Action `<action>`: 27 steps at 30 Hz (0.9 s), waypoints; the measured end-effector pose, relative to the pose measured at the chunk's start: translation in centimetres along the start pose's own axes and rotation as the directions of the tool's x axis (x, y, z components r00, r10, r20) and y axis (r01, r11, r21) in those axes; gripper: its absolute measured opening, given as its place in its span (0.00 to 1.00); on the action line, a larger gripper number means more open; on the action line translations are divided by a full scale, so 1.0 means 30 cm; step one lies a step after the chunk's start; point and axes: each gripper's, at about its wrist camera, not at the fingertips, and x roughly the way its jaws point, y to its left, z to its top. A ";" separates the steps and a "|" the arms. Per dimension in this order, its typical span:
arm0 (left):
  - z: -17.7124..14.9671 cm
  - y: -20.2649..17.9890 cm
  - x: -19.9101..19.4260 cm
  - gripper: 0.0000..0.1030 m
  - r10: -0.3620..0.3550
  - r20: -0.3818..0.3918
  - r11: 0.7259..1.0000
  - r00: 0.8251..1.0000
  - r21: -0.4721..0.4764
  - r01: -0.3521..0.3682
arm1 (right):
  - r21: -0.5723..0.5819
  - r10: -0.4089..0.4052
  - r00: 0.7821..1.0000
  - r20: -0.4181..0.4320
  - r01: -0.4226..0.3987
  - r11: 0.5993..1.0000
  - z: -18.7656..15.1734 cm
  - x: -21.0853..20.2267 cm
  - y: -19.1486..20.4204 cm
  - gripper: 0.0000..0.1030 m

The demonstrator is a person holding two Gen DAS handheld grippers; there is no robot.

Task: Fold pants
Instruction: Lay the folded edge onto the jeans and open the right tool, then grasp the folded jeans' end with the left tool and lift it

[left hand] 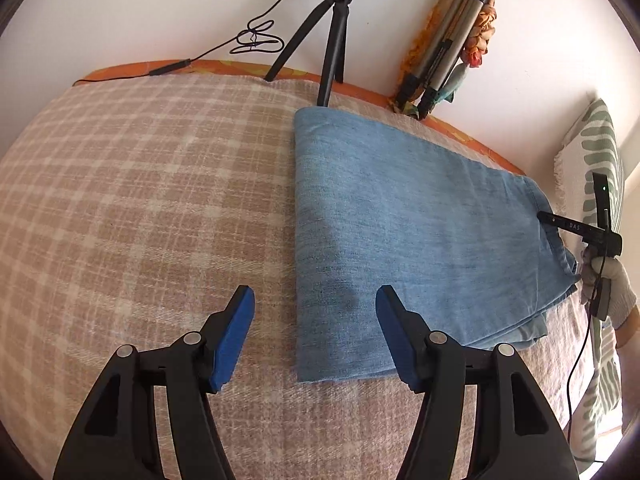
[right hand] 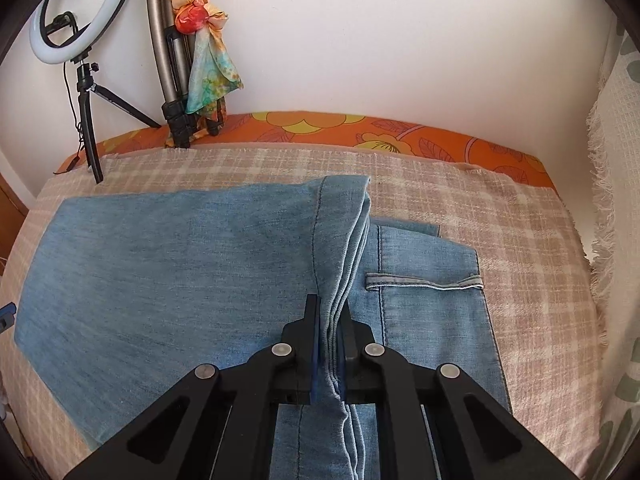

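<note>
1. The pants (right hand: 168,272) lie folded on the checked blanket (left hand: 140,200), a long blue denim band whose long axis runs along the bed, roughly parallel to the orange flowered mattress edge (right hand: 400,136) at the wall.
2. Taking the ring light (right hand: 86,12) as your landmark: the folded, closed end of the pants points toward its tripod (left hand: 332,40), and in your left wrist view that end stops just short of the tripod's front foot.
3. The other end, with the hems and the waistband, points away from the ring light toward the leaf-patterned cushion (left hand: 604,148).
4. At that far end a belt loop (right hand: 424,282) lies flat on the lower layer, on the side away from the ring light.
5. Your right gripper (right hand: 330,344) is clenched on the stacked hem edges; the fabric ridge rises between its pads and runs away from you toward the wall.
6. Your left gripper (left hand: 316,336) is released, its jaws standing apart with nothing between them.
7. It hovers over the near corner of the folded end, the ring-light end, with one blue pad (left hand: 236,340) over bare blanket and the other over denim.
8. Your gloved right hand (left hand: 608,280) shows at the cushion end of the pants, well apart from the ring light.
</note>
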 end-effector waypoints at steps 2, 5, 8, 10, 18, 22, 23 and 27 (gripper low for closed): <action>-0.003 -0.013 0.012 0.60 0.010 0.001 1.000 1.000 0.004 -0.010 | 0.016 -0.013 1.000 0.008 0.013 1.000 0.003 -0.020 -0.002 0.14; -0.009 -0.008 0.030 0.56 -0.014 0.000 0.999 1.000 -0.037 0.014 | 0.032 -0.057 0.996 0.069 0.054 0.998 0.007 -0.089 0.004 0.37; -0.014 0.008 0.048 0.37 -0.047 -0.003 0.994 0.999 -0.095 0.047 | 0.035 -0.029 0.993 0.114 0.025 0.999 0.008 -0.162 0.039 0.40; -0.017 0.014 0.054 0.27 -0.053 0.006 0.990 0.999 -0.129 0.053 | 0.023 0.014 0.991 0.133 -0.017 1.000 0.006 -0.198 0.077 0.46; 0.011 -0.035 -0.027 0.10 -0.053 0.120 0.992 0.991 -0.108 0.066 | 0.004 0.210 0.970 0.123 -0.212 0.977 0.009 -0.227 0.257 0.50; 0.025 -0.094 -0.069 0.09 -0.055 0.182 0.997 0.982 -0.050 0.066 | -0.016 0.296 0.950 0.095 -0.296 0.955 0.026 -0.216 0.375 0.51; 0.025 -0.107 -0.076 0.09 -0.061 0.195 0.997 0.979 -0.036 0.070 | -0.027 0.320 0.944 0.087 -0.318 0.948 0.038 -0.210 0.410 0.51; 0.019 -0.147 -0.086 0.09 -0.081 0.230 0.997 0.970 0.004 0.083 | -0.072 0.415 0.909 0.052 -0.411 0.909 0.104 -0.195 0.575 0.57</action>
